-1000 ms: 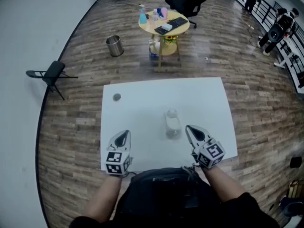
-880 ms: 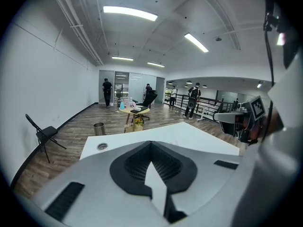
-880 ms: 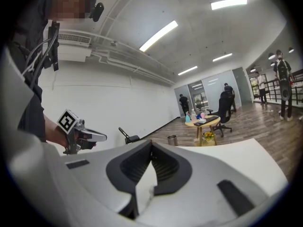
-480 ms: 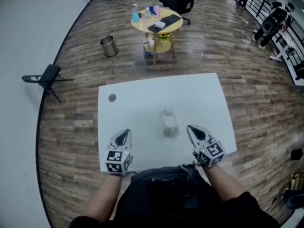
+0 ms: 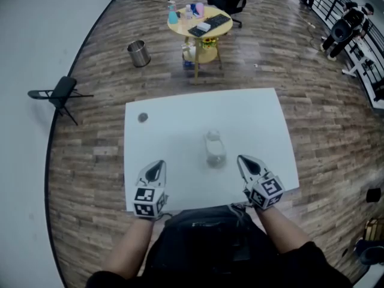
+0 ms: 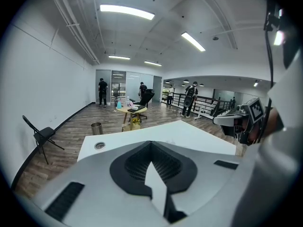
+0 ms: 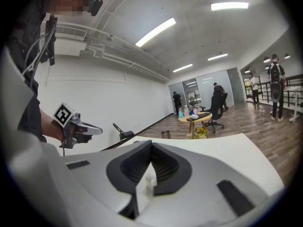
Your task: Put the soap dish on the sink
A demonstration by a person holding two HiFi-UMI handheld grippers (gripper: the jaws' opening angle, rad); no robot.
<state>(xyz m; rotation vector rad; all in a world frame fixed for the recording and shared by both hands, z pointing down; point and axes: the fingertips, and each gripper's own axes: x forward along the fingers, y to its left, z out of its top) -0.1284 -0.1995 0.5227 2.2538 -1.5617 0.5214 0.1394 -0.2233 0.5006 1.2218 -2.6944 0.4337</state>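
A clear, see-through soap dish (image 5: 215, 150) lies near the middle of the white table (image 5: 252, 116); its outline is faint. My left gripper (image 5: 158, 163) hovers over the table's near left edge, shut and holding nothing. My right gripper (image 5: 242, 159) is at the near right, a little right of the dish, also shut and holding nothing. In the left gripper view the left gripper (image 6: 151, 167) has its jaws together, and the right gripper (image 6: 236, 122) shows at the right. In the right gripper view the right gripper (image 7: 150, 171) has its jaws together, and the left gripper (image 7: 87, 129) shows at the left.
A small round grey thing (image 5: 142, 117) sits at the table's far left corner. Beyond the table stand a round wooden table (image 5: 199, 21) with bottles and a keyboard, a metal bin (image 5: 138, 53) and a folding chair (image 5: 60, 92). People stand far off at the railing.
The head view has shifted a little, so the table sits slightly higher in the picture. Both grippers stay shut at the near edge, hardly moved.
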